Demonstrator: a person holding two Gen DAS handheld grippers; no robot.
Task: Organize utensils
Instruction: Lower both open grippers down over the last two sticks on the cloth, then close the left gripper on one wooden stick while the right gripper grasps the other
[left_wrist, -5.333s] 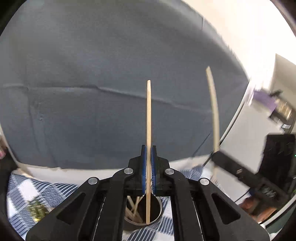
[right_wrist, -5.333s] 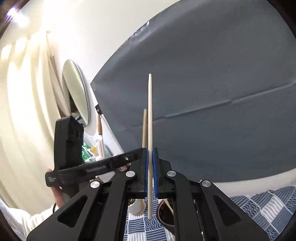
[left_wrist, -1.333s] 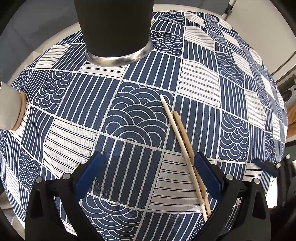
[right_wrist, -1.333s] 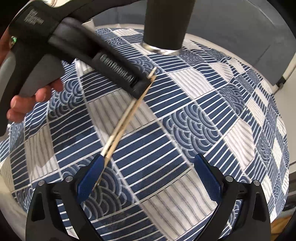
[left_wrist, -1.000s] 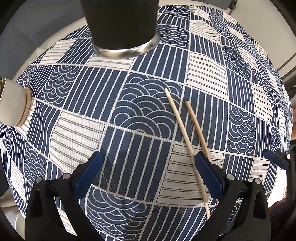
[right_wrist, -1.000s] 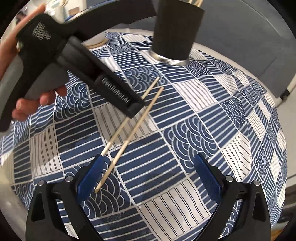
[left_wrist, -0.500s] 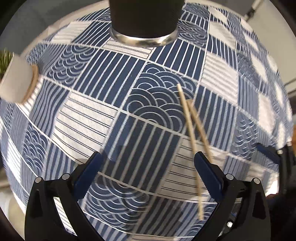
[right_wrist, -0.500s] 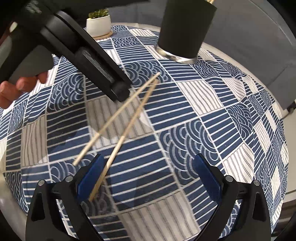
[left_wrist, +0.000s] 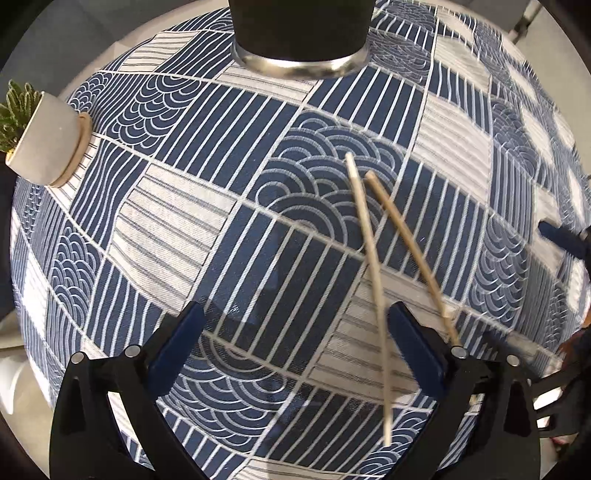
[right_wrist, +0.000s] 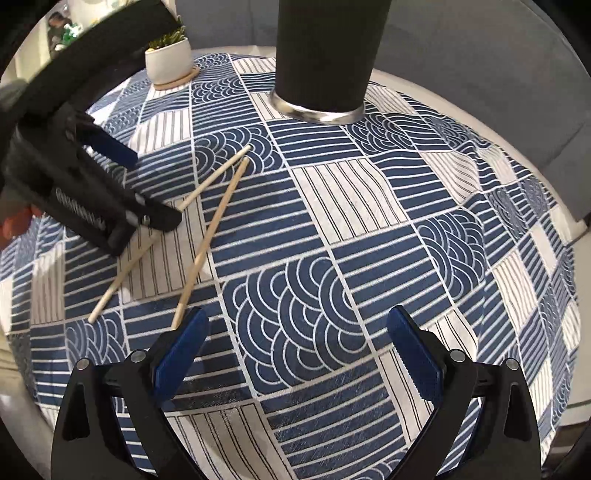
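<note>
Two wooden chopsticks lie flat on the patterned tabletop (right_wrist: 369, 206), in front of the black holder (right_wrist: 325, 55). The pale chopstick (left_wrist: 369, 266) and the darker chopstick (left_wrist: 410, 254) converge at their far tips, pointing toward the holder, and diverge toward the viewer. The left tool (left_wrist: 295, 354) and right tool (right_wrist: 295, 354) are both spread, empty. Writing on the left tool's body is illegible
</note>
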